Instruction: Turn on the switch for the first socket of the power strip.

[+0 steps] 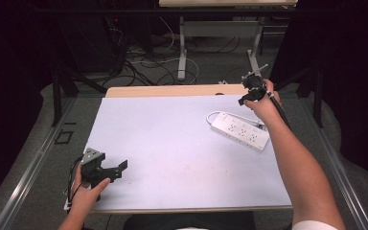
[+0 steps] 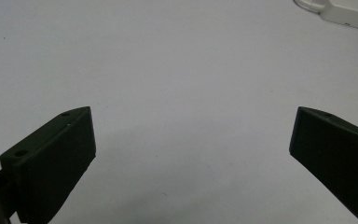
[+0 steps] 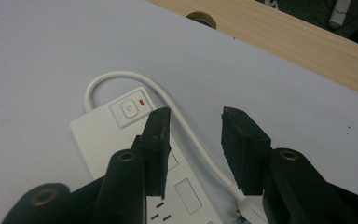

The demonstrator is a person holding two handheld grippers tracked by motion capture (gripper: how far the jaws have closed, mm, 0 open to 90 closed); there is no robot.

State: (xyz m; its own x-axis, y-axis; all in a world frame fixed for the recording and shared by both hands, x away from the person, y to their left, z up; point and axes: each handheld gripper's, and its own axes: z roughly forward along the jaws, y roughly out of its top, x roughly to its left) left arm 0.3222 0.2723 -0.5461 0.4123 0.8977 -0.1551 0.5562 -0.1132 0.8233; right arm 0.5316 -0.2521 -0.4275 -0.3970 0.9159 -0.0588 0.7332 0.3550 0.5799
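Right now your right gripper (image 1: 250, 91) hangs above the far right part of the white sheet (image 1: 172, 143), just past the far end of the white power strip (image 1: 240, 130), and its jaws stand apart with nothing between them. In the right gripper view the strip (image 3: 116, 135) lies under those jaws, its switch with the small red light (image 3: 143, 102) just beyond the left jaw tip, and its white cable (image 3: 186, 126) loops out from the switch end and runs back between the jaws (whether either jaw touches strip or cable can't be made out). The strip lies slantwise on the right side of the sheet, sockets up. Your left gripper (image 1: 117, 167) rests low at the near left corner of the sheet, well apart from the strip, jaws spread wide over bare sheet; the left gripper view catches a corner of the strip (image 2: 349, 11) at its top right. The wooden table edge (image 1: 172, 90) shows beyond the sheet.
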